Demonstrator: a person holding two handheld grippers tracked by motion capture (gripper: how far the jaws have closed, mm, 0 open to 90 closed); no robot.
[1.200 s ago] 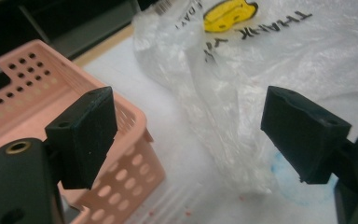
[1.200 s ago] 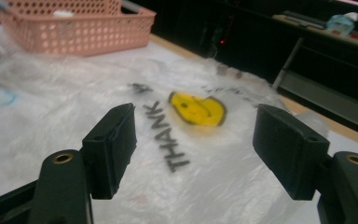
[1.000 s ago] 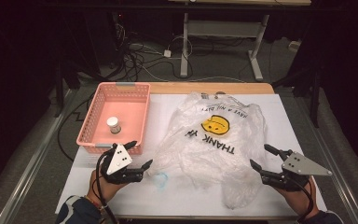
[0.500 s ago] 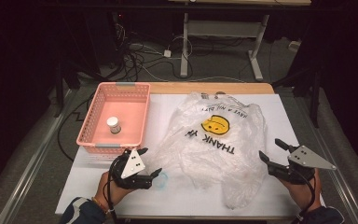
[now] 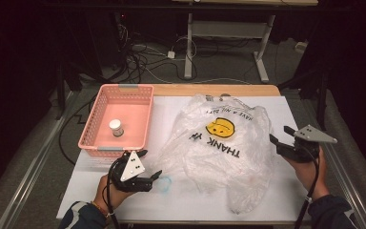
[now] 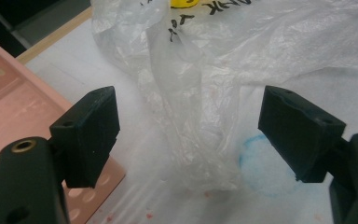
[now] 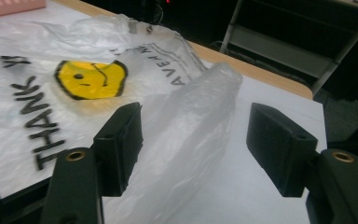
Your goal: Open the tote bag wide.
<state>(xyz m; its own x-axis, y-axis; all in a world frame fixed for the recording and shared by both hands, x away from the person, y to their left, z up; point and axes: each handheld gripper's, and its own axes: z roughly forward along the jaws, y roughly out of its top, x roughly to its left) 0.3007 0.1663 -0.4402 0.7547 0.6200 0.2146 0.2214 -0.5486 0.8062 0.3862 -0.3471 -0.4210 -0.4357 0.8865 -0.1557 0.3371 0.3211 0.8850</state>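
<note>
- Lying crumpled across the middle of the bench (image 5: 124, 202), a clear plastic bag (image 5: 219, 143) shows a yellow smiley face (image 5: 219, 127) and black "THANK" lettering; whether anything is inside it cannot be told.
- To the left of the bag, a pink perforated basket (image 5: 91, 129) sits at the far left of the white bench cover and holds one small white-capped jar (image 5: 116, 127), standing upright near its middle.
- At the near left, the left gripper (image 5: 150, 175) is held just past the basket's near corner, its fingers (image 6: 91, 135) spread wide with a twisted tail of the bag lying between them, untouched.
- A faint blue ring mark (image 6: 265, 165) on the cover lies just beside that tail, near the right-hand finger in the left gripper view.
- On the right side, the right gripper (image 5: 280, 138) is at the bag's right edge, fingers (image 7: 119, 144) spread apart, with a raised fold of plastic lying between them and not pinched.
- Bare white cover stays open along the near edge and between basket and bag; a wooden strip of bench edge shows at the far side.
- Beyond the bench the room is dark, with tangled cables (image 5: 143, 57) on the floor and a metal desk frame (image 5: 228, 33).
</note>
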